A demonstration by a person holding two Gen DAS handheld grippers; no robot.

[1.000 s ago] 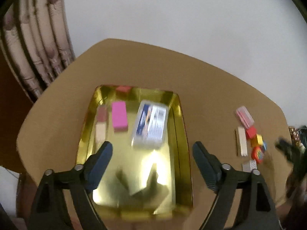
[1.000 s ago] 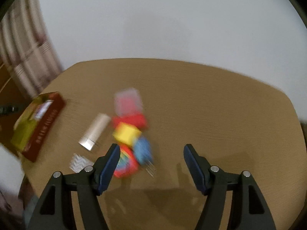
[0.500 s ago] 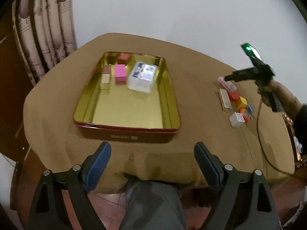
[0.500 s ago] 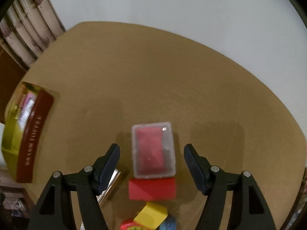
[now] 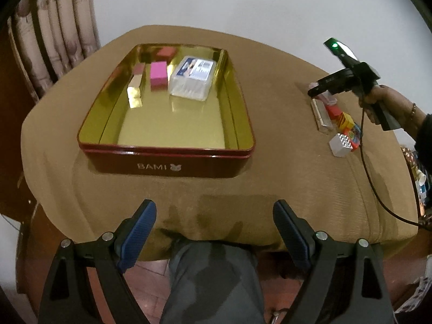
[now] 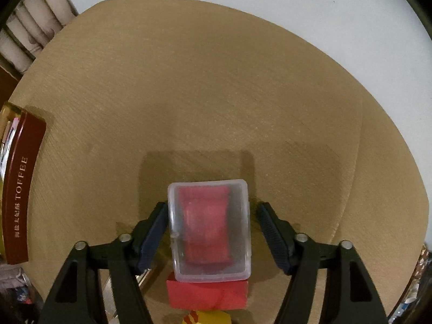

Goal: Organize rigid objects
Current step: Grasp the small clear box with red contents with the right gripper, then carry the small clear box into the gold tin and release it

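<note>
The right gripper [image 6: 210, 232] straddles the clear plastic case [image 6: 209, 229] on the table [image 6: 216, 86], jaws just closing, left pad touching, right still apart. Best to square up and pinch evenly. The left gripper [image 5: 213, 232] hangs spread, clear of the tin [image 5: 167, 159].
</note>
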